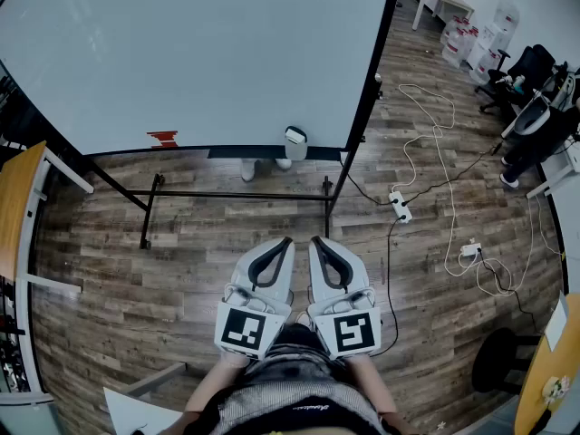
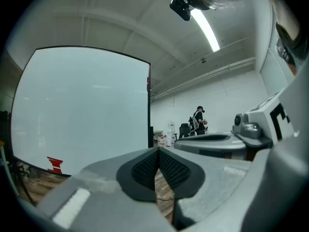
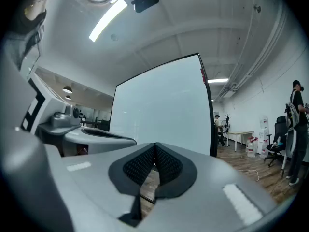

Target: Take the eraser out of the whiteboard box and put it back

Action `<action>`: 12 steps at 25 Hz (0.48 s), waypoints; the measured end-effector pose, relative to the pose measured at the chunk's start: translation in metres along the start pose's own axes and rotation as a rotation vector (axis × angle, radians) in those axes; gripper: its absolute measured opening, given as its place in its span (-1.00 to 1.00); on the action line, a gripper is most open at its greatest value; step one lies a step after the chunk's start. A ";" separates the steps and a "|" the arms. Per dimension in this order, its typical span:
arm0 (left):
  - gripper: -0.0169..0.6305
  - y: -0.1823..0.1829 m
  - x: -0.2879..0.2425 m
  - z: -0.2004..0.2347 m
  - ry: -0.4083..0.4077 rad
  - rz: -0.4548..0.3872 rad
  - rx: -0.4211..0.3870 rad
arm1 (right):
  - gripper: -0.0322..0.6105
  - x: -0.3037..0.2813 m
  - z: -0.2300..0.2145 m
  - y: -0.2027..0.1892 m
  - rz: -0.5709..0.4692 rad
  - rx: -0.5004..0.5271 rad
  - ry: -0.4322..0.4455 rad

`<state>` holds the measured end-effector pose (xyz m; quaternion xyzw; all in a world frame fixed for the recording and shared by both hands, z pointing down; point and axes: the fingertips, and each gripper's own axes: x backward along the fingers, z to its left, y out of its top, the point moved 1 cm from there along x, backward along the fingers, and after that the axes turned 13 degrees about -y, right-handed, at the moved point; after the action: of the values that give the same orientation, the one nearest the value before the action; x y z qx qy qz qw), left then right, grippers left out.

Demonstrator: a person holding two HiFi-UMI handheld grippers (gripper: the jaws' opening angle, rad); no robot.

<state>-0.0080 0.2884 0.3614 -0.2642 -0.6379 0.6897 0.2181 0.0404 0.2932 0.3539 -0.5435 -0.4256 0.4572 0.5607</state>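
Observation:
A large whiteboard [image 1: 199, 53] on a black stand fills the far side, also seen in the left gripper view [image 2: 87, 105] and the right gripper view [image 3: 164, 105]. At its lower edge, above a dark tray, sits a small white box [image 1: 295, 136] with a dark top; I cannot make out the eraser apart from it. My left gripper [image 1: 286, 241] and right gripper [image 1: 315, 240] are held side by side close to my body, well short of the board. The left gripper's [image 2: 157, 151] pads meet with nothing between them. The right gripper [image 3: 155, 145] is shut and empty too.
A red mark [image 1: 163, 139] sits low on the board's left. The stand's black legs [image 1: 149, 208] cross the wooden floor. A power strip [image 1: 400, 207] and cables trail at the right, with office chairs [image 1: 530, 71] beyond. A wooden desk [image 1: 18, 198] stands at the left. A person [image 2: 198, 120] stands far off.

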 end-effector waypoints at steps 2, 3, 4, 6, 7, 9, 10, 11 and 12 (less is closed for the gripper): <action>-0.95 -0.001 -0.003 -0.002 0.002 -0.006 0.003 | -0.89 0.001 -0.004 0.000 -0.008 -0.019 0.005; -0.95 -0.002 -0.004 -0.004 0.002 -0.006 0.003 | -0.89 0.002 -0.006 0.000 -0.010 -0.026 0.006; -0.95 -0.002 -0.006 -0.006 0.001 -0.004 0.002 | -0.89 0.004 -0.009 0.000 -0.011 -0.029 0.007; -0.95 -0.004 -0.009 -0.010 -0.003 0.003 0.001 | -0.89 0.006 -0.013 -0.002 -0.007 -0.023 0.011; -0.95 -0.005 -0.011 -0.012 -0.004 0.006 0.004 | -0.89 0.007 -0.015 -0.004 -0.004 -0.017 0.015; -0.95 -0.008 -0.015 -0.016 0.000 0.011 0.014 | -0.89 0.009 -0.019 -0.007 0.000 -0.014 0.021; -0.95 -0.010 -0.017 -0.017 0.003 0.014 0.020 | -0.89 0.010 -0.021 -0.008 0.001 -0.017 0.022; -0.95 -0.012 -0.019 -0.017 0.006 0.017 0.024 | -0.89 0.011 -0.023 -0.010 0.004 -0.020 0.021; -0.95 -0.013 -0.022 -0.018 0.008 0.019 0.026 | -0.89 0.011 -0.026 -0.012 0.009 -0.023 0.018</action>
<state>0.0194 0.2892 0.3757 -0.2699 -0.6254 0.6991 0.2175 0.0689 0.2979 0.3641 -0.5557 -0.4233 0.4498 0.5564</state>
